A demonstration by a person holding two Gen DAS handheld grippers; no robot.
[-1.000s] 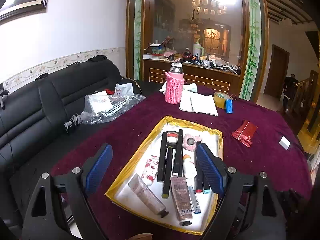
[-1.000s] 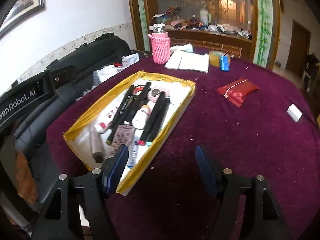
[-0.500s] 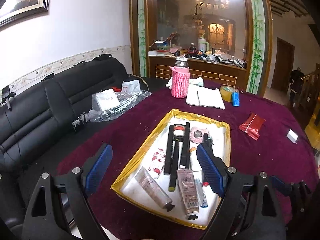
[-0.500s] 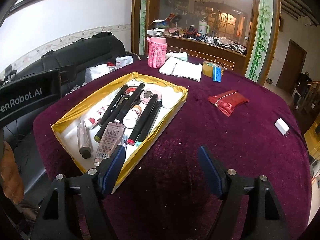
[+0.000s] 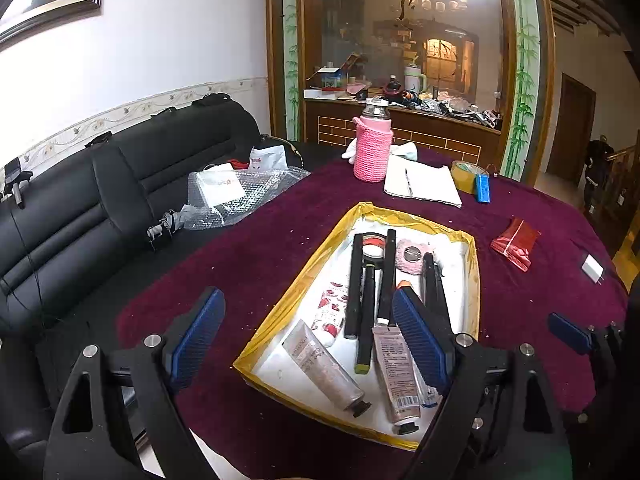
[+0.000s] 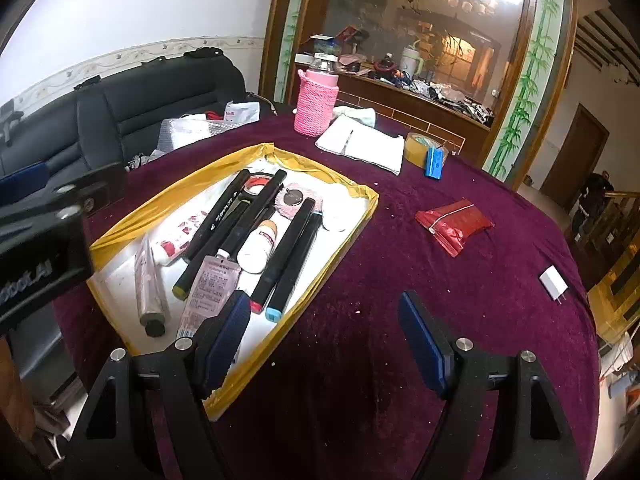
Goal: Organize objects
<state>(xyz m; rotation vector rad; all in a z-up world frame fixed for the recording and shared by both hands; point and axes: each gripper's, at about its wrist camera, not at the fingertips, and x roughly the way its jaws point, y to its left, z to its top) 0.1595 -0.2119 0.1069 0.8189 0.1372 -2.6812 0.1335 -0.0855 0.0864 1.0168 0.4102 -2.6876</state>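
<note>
Hovering near tray [image 6: 362,216] edge; bare tablecloth [image 6: 400,280] rightward.

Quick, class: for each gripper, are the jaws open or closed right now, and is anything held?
Left gripper: jaws open, holding nothing.
Right gripper: jaws open, holding nothing.

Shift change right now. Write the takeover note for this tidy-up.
Left tongs: open, empty, over the near-left rim of the tray.
Right tongs: open, empty, over bare cloth beside the tray.
In the tray: markers, tubes, white bottle, tape ring.
On the cloth outside it: red packet, white charger, blue box, tape roll, notebook, pink bottle.
Left to do: the loose things, if they belong in the tray.
</note>
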